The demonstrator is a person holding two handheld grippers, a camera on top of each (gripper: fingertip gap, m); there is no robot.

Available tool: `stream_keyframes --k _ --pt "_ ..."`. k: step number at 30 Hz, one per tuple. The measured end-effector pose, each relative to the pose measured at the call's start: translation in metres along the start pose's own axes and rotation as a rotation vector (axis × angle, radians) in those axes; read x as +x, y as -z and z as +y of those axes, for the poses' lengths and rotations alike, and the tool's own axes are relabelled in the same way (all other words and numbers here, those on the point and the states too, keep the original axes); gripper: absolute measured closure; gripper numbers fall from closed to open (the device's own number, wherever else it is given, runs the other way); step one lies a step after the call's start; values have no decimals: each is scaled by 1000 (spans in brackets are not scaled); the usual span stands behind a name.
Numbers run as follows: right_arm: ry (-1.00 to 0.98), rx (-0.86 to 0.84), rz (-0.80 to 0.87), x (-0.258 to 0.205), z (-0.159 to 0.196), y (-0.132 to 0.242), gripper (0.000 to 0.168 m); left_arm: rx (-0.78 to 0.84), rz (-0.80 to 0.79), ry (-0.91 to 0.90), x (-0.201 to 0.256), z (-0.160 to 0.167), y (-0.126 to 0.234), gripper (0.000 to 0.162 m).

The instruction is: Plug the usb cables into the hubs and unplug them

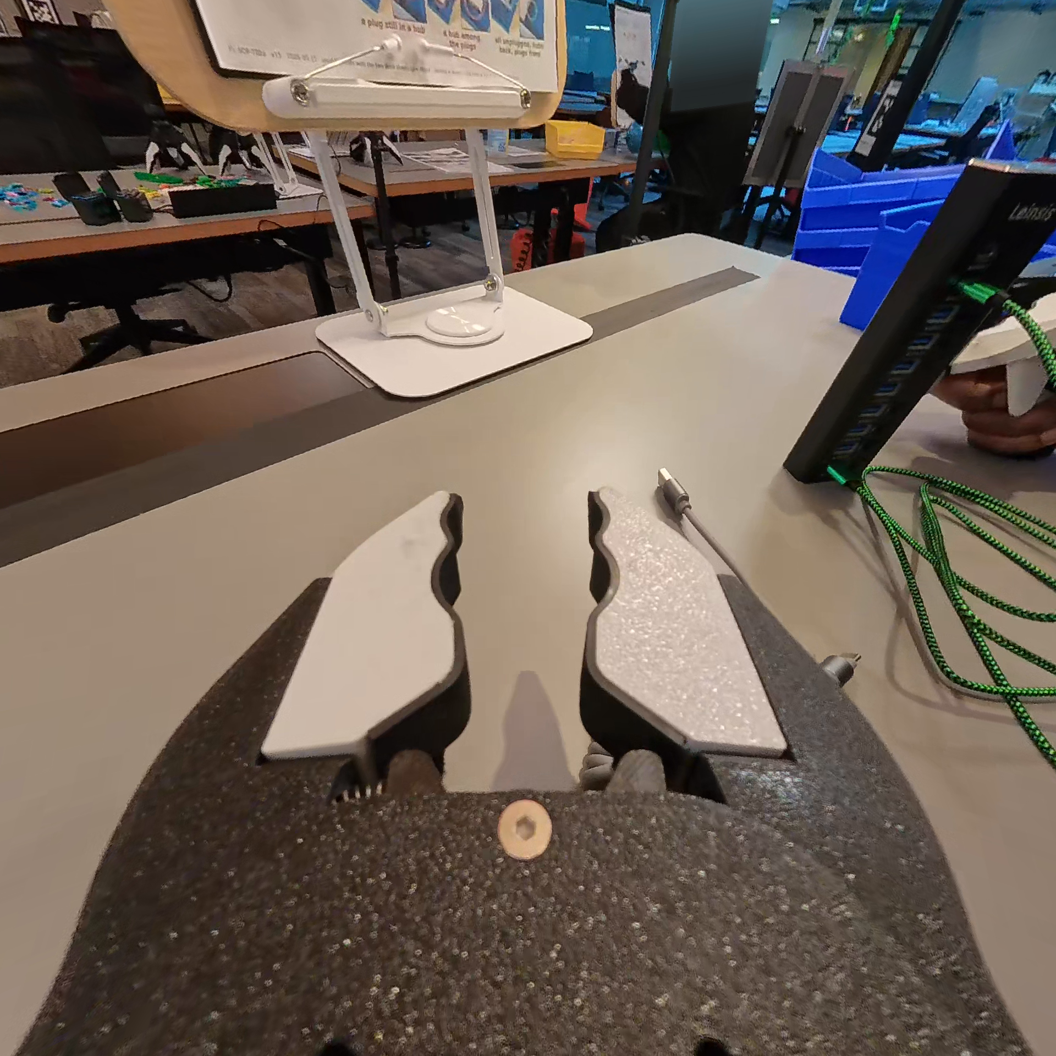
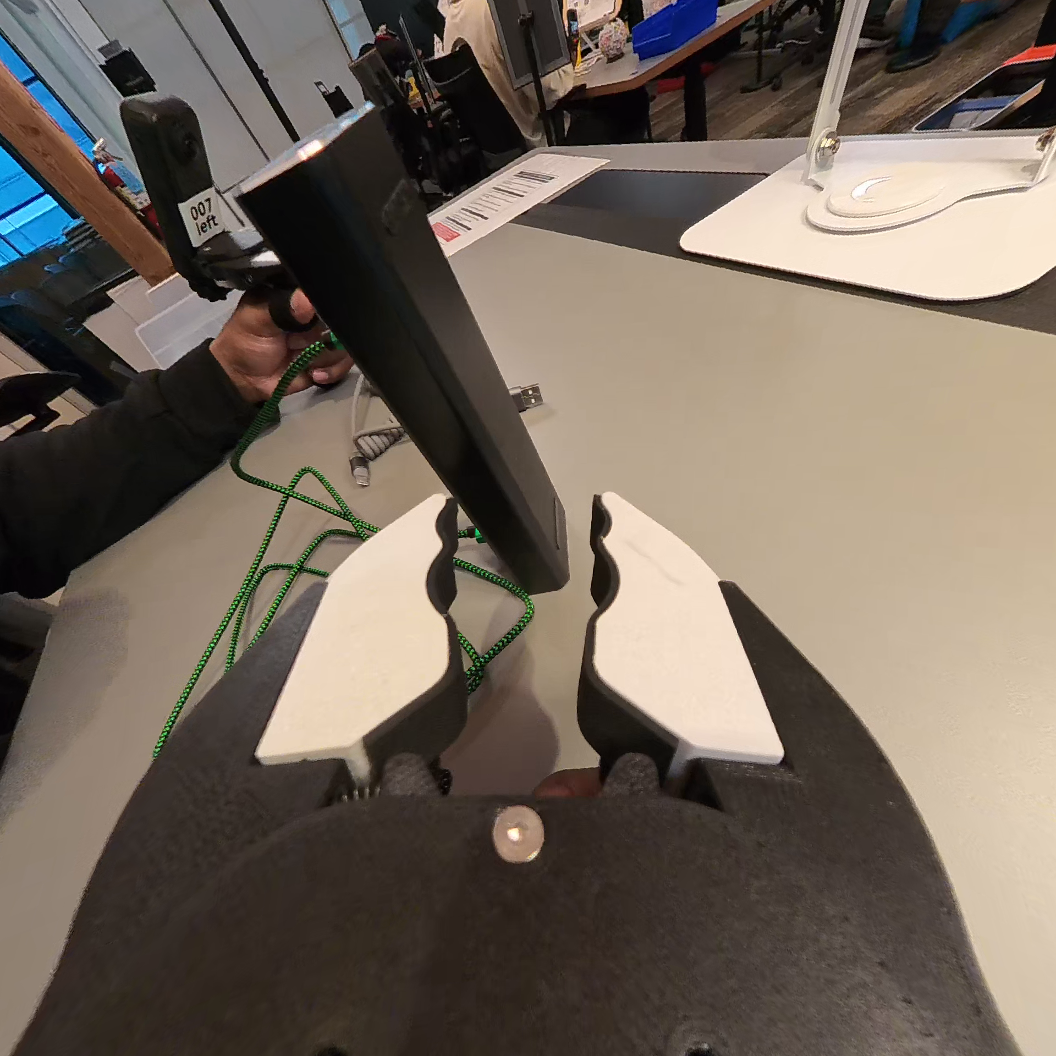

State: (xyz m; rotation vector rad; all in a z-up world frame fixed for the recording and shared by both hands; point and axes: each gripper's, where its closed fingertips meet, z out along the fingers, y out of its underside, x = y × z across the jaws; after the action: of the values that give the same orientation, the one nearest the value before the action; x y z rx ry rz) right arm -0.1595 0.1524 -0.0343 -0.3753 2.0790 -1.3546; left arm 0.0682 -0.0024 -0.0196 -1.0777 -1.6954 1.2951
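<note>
Both claws are released and hold nothing. The left gripper point(image 1: 524, 503) hovers over the grey table point(image 1: 657, 400), and a grey cable plug point(image 1: 673, 490) lies just right of its fingers. The black hub point(image 2: 400, 343) stands tilted, its low end between the right gripper point(image 2: 523, 503) fingers, with green cables point(image 2: 286, 571) plugged in.

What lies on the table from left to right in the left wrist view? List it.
White stand base → left gripper → grey USB plug → black hub → green braided cable.
</note>
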Motion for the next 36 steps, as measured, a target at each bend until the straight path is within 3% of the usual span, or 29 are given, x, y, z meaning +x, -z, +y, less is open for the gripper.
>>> stream_keyframes --k 14,36 --pt "-3 3 -8 -1 0 1 125 -73 12 -175 19 11 -7 120" --pt "-2 19 -23 -2 -1 2 125 -149 -48 -253 18 23 -12 120"
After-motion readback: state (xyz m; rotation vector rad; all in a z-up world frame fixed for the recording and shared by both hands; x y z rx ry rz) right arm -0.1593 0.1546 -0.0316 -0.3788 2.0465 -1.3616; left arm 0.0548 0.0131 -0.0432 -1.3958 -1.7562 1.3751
